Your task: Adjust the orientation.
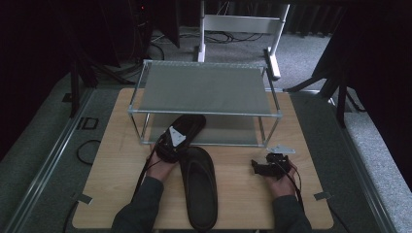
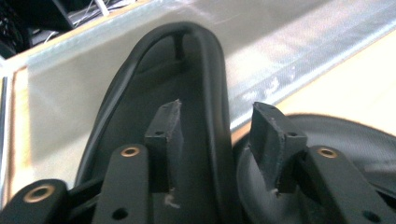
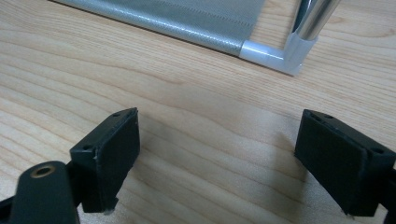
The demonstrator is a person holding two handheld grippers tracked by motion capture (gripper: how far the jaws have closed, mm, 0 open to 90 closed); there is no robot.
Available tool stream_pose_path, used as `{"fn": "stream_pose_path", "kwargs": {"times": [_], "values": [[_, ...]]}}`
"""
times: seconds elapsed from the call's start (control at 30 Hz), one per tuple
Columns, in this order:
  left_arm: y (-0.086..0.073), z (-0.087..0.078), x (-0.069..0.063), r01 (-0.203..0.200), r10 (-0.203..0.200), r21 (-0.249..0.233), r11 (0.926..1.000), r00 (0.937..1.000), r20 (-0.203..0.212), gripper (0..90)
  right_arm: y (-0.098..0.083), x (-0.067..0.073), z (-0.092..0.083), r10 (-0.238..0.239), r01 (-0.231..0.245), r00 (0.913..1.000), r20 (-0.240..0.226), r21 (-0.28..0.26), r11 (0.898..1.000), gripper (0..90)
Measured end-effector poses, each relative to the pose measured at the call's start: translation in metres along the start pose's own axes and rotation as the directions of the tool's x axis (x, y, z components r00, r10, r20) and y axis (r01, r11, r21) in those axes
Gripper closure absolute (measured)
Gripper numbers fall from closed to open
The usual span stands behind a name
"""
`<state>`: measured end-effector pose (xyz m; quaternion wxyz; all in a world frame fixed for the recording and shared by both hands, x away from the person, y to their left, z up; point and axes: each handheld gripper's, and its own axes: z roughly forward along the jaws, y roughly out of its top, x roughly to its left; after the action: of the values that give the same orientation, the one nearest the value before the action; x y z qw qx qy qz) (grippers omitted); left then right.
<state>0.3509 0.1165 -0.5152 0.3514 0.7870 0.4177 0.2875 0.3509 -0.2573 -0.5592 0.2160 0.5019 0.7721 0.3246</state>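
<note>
A black slipper (image 1: 192, 124) lies with its toe on the lower shelf (image 1: 228, 131) of a metal-framed rack (image 1: 206, 87) and its heel over the table. My left gripper (image 1: 182, 130) is at that heel. In the left gripper view the gripper (image 2: 217, 108) is open, its jaws straddling the slipper's side rim (image 2: 217, 140) with a gap on each side. A second black slipper (image 1: 199, 187) lies flat on the table, sole down, just right of the first (image 2: 355, 144). My right gripper (image 1: 256, 167) rests open on bare wood (image 3: 219, 116), holding nothing.
The wooden table (image 1: 121, 160) has free surface to the left and right of the slippers. The rack's front right leg and white corner joint (image 3: 275, 56) stand just ahead of the right gripper. The rack's grey top shelf carries nothing. Cables and stands lie on the floor beyond.
</note>
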Motion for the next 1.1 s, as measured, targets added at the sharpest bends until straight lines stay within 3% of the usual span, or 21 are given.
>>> {"fn": "stream_pose_path", "kwargs": {"times": [0.2, 0.4, 0.77, 0.9, 1.1], "values": [[-0.016, -0.022, 0.015, 0.08, -0.079, -0.009, 0.9968, 0.9964, 0.031, 51.0, 0.0, 0.0, 0.0, 0.001, -0.001, 1.0, 0.001, 0.0, 1.0, 13.8], [-0.029, -0.04, 0.024, 0.108, -0.108, -0.025, 0.9938, 0.9941, 0.01, 43.5, 0.0, 0.0, 0.0, 0.001, -0.001, 1.0, 0.002, 0.0, 1.0, 13.8], [-0.048, -0.053, 0.036, 0.164, -0.164, -0.039, 0.9857, 0.9864, 0.018, 37.4, 0.0, 0.0, 0.0, 0.002, -0.002, 1.0, 0.002, 0.0, 1.0, 13.8], [-0.056, -0.056, 0.04, 0.205, -0.203, -0.043, 0.9779, 0.9783, 0.041, 36.7, 0.0, 0.0, 0.0, 0.002, -0.002, 1.0, 0.002, 0.0, 1.0, 13.8], [-0.067, -0.06, 0.039, 0.21, -0.209, -0.025, 0.9773, 0.9773, 0.032, 35.5, 0.0, 0.0, 0.0, 0.002, -0.002, 1.0, 0.002, 0.0, 1.0, 13.8]]}}
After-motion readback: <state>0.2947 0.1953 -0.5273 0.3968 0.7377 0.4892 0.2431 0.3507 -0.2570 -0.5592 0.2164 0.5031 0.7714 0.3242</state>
